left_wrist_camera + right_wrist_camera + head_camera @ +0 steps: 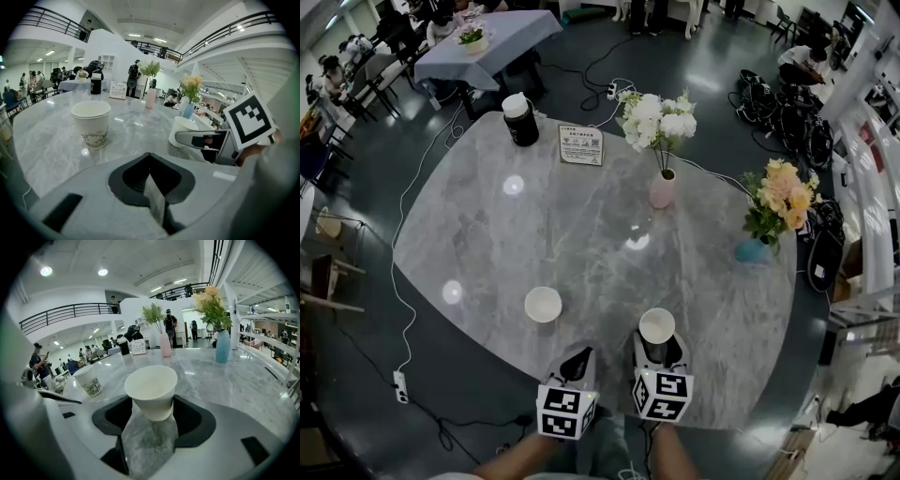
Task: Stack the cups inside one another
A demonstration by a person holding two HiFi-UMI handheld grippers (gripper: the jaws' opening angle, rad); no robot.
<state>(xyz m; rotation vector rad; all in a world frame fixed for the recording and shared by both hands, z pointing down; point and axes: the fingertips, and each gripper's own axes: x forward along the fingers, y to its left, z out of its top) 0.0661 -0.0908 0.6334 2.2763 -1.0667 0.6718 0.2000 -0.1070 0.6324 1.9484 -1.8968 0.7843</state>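
Grey marble table (pixel 487 234); pink vase (pixel 662 190), blue vase (pixel 751 250), black canister (pixel 521 120), sign card (pixel 580 146) on it.

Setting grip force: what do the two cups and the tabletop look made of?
White cup in the right gripper: likely paper, matte, rolled rim. Printed cup: same, leaf print on its side. Tabletop: glossy grey marble-look slab, veined, mirrors lights; real stone or not, unclear.
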